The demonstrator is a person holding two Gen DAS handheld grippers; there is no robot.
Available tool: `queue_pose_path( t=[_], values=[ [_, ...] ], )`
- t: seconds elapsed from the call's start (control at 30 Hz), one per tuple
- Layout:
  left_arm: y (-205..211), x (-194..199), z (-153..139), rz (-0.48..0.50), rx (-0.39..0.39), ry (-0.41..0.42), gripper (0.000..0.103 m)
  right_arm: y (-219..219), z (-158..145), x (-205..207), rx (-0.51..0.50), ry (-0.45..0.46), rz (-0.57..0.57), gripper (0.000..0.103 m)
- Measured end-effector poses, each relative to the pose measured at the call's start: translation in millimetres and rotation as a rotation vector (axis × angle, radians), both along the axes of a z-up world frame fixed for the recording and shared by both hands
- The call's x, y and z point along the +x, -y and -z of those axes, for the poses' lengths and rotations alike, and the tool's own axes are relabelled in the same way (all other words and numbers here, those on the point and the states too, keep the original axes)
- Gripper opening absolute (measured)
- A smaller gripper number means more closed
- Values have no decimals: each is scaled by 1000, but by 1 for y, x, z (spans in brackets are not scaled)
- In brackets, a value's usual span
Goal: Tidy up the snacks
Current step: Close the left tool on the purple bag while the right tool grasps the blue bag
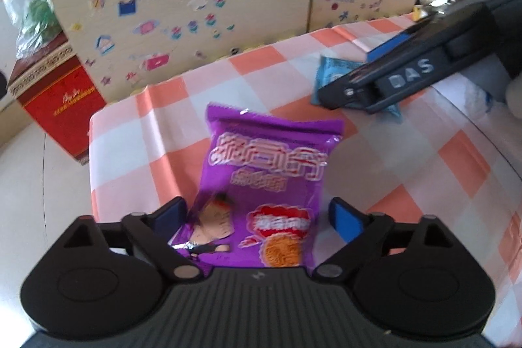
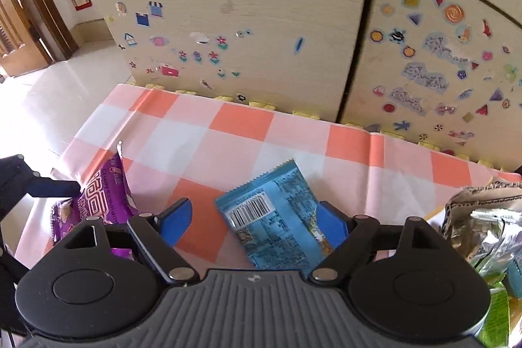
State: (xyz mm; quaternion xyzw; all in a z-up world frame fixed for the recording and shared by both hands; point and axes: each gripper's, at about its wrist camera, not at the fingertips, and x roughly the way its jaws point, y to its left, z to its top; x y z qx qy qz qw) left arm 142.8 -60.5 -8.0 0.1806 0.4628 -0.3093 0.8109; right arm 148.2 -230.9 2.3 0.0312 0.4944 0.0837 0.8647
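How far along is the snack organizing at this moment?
Early. Nothing looks sorted yet. The left gripper is open around the purple snack bag, and the right gripper is open over the blue packet; both packs lie on the checkered tablecloth. More wrappers wait at the right edge.

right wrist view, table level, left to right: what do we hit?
left gripper → purple snack packet → blue snack packet, lying between the open fingers of the right gripper → pile of crinkled wrappers at the right edge, all on the checked tablecloth.
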Motion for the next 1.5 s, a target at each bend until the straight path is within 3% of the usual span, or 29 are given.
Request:
queue_pose_path(
  t=[0.07,0.2,0.4,0.53,0.67,0.7,0.8,0.93,1.2,1.5],
  values=[
    [-5,7,3,-38,-24,-38,100,1,1,-1,-14,2,-10,88],
    [-5,8,3,-40,-14,-28,100,-3,1,-4,-74,15,-38,88],
    [1,4,1,4,0,3,99,3,-1,-3,-57,35,-49,89],
    [7,2,-2,18,-3,43,98,-4,5,-1,-123,37,-81,90],
    [10,4,1,20,3,35,98,-2,14,-1,-99,11,-79,90],
    [9,4,1,11,-8,36,95,-1,14,-2,-82,9,-68,90],
    [7,4,-1,6,-36,32,79,1,10,-6,-79,17,-52,68],
    [8,-1,-2,18,-44,36,64,3,7,-12,-71,0,-45,64],
    [10,-14,-10,37,-40,69,63,5,-6,-41,-80,35,9,64],
    [7,-39,-33,36,-53,121,63,1,-42,-91,-97,106,31,64]
  ],
)
